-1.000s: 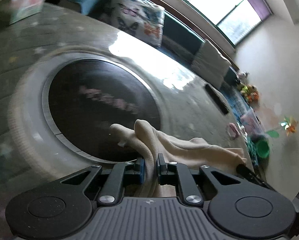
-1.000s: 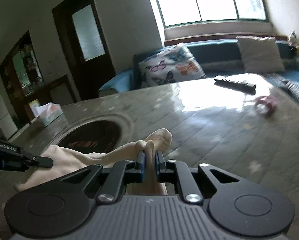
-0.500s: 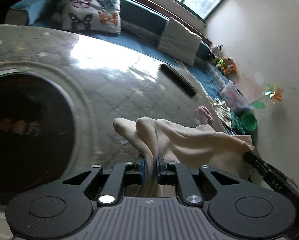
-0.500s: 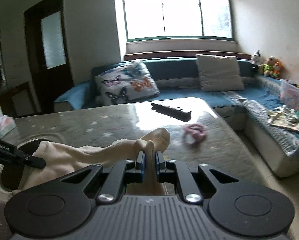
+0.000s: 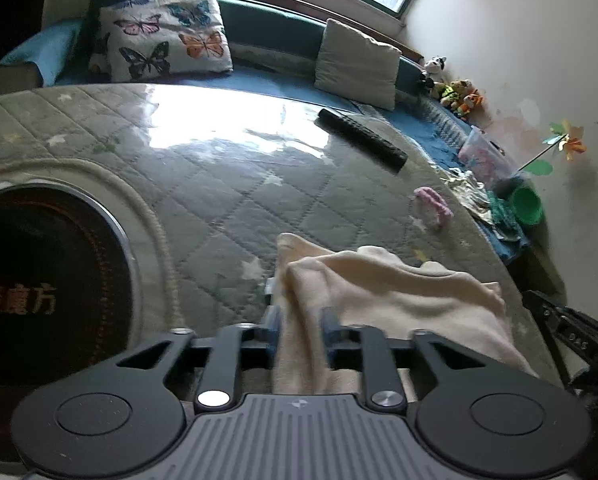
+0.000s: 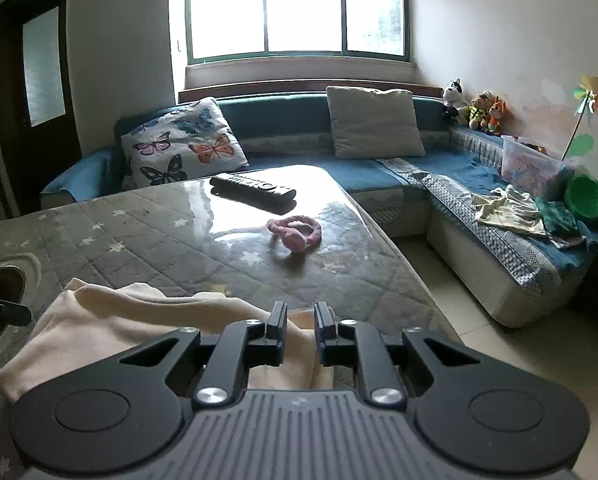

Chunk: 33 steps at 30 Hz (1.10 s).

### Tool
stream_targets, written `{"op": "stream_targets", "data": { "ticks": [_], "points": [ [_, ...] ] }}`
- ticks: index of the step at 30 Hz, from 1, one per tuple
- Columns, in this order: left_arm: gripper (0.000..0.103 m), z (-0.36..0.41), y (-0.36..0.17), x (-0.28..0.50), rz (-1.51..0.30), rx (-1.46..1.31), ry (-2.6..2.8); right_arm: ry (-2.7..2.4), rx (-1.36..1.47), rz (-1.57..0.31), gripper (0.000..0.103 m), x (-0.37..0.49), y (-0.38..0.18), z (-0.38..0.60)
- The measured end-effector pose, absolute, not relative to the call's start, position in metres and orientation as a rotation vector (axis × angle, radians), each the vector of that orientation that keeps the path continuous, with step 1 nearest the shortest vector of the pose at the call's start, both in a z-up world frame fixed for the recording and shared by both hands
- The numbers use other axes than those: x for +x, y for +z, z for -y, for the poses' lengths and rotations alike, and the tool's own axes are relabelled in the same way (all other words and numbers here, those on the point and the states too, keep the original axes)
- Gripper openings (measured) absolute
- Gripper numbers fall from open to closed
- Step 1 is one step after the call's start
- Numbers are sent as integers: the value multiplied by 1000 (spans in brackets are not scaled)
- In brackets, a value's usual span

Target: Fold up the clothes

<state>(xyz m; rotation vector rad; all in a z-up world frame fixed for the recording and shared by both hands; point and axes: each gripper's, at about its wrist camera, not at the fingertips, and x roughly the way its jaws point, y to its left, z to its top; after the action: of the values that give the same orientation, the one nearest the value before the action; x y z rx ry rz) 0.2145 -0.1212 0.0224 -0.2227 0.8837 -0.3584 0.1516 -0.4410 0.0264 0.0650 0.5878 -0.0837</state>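
A cream garment (image 5: pixel 383 292) lies bunched on the quilted grey table cover (image 5: pixel 227 184). In the left wrist view my left gripper (image 5: pixel 301 324) has its jaws parted, with a fold of the cloth running loosely between them. In the right wrist view the same garment (image 6: pixel 139 320) lies at the table's near edge, and my right gripper (image 6: pixel 300 318) is open over its right end, with cloth under the gap. The right gripper's body shows at the right edge of the left wrist view (image 5: pixel 571 332).
A black remote (image 6: pixel 253 188) and a pink hair band (image 6: pixel 295 232) lie on the table beyond the garment. A dark round inset (image 5: pixel 39 280) is on the left. A blue corner sofa (image 6: pixel 479 208) with cushions, clothes and a green bowl (image 6: pixel 585 196) stands behind and to the right.
Both grippers carried the garment to the right across the table, lowered it, and opened their jaws. The cloth now rests on the table instead of hanging pinched.
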Motion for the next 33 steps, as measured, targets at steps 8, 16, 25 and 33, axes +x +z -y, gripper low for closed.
{"op": "stream_targets", "data": {
  "ticks": [8, 16, 25, 33],
  "points": [
    [65, 133, 20, 198, -864, -140, -364, 17, 79, -612, 35, 149, 15, 420],
    [78, 141, 9, 190, -857, -50, -344, 26, 57, -662, 35, 150, 0, 411],
    [94, 145, 9, 186, -823, 4, -338, 42, 58, -665, 35, 191, 10, 406],
    [101, 146, 4, 185, -810, 43, -343, 3, -15, -706, 40, 222, -6, 391]
  ]
}}
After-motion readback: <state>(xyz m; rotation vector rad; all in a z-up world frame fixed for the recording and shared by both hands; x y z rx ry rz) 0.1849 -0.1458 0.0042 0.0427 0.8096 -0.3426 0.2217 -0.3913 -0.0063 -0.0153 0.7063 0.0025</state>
